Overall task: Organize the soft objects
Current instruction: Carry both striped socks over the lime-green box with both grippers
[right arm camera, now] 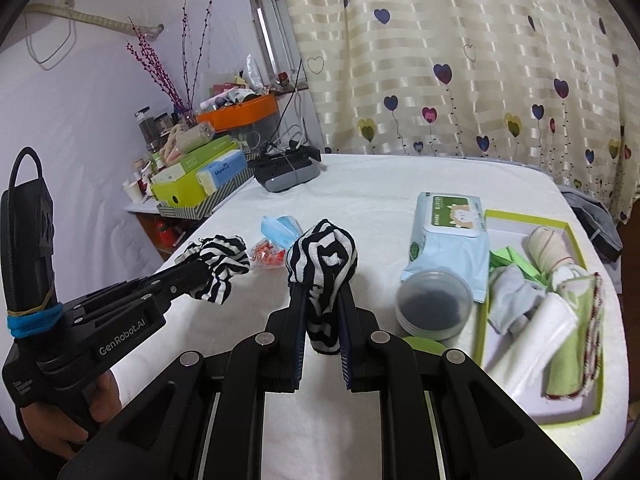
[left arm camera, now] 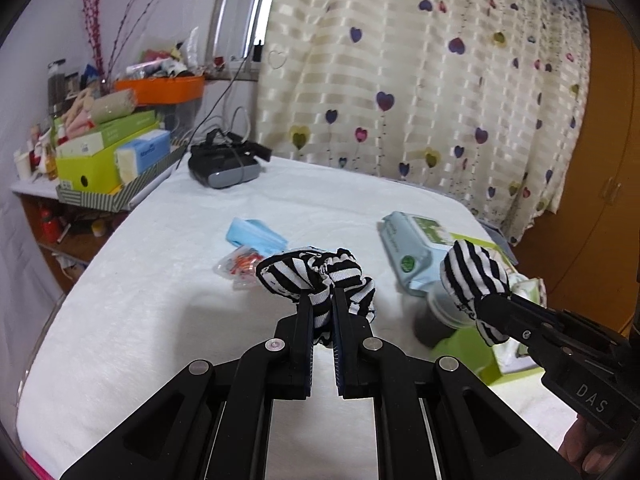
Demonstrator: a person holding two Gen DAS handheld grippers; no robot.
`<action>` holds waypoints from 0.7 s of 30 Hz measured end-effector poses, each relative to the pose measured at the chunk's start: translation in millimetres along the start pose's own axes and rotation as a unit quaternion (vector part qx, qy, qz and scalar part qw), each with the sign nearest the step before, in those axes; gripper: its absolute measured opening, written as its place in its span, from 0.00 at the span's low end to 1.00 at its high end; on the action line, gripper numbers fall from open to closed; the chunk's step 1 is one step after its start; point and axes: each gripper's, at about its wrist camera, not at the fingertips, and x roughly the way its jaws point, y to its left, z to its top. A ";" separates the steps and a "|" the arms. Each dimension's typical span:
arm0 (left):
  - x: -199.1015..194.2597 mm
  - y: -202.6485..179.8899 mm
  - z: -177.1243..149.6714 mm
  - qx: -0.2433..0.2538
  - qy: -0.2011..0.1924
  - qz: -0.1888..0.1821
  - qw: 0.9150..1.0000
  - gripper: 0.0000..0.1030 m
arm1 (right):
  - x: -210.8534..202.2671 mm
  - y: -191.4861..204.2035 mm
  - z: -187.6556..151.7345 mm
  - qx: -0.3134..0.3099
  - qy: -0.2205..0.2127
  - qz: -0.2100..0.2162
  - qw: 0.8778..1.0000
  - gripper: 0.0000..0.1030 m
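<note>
My left gripper [left arm camera: 323,294] is shut on a black-and-white striped sock [left arm camera: 316,276], held above the white table; it also shows in the right wrist view [right arm camera: 218,268]. My right gripper [right arm camera: 322,280] is shut on a second striped sock [right arm camera: 324,256], bunched between its fingers; that sock shows at the right of the left wrist view [left arm camera: 474,276]. A green-rimmed box [right arm camera: 524,216] at the right holds several folded cloths and socks [right arm camera: 560,304].
A pale blue wipes pack [right arm camera: 448,236], a round lidded container [right arm camera: 434,304], a blue face mask [right arm camera: 280,228] and a small clear packet [right arm camera: 266,258] lie on the table. A black headset [right arm camera: 286,172] sits at the far edge. A cluttered shelf [right arm camera: 192,176] stands left.
</note>
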 end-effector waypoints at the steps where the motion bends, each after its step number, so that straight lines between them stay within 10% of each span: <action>1: -1.8 -2.5 -0.5 0.002 -0.001 -0.002 1.000 0.08 | -3.5 -0.9 -1.1 -0.001 -0.002 0.000 1.000 0.15; 21: -13.0 -65.1 -8.9 0.050 0.000 -0.054 0.997 0.08 | -49.8 -29.0 -19.2 0.010 -0.026 -0.038 0.999 0.15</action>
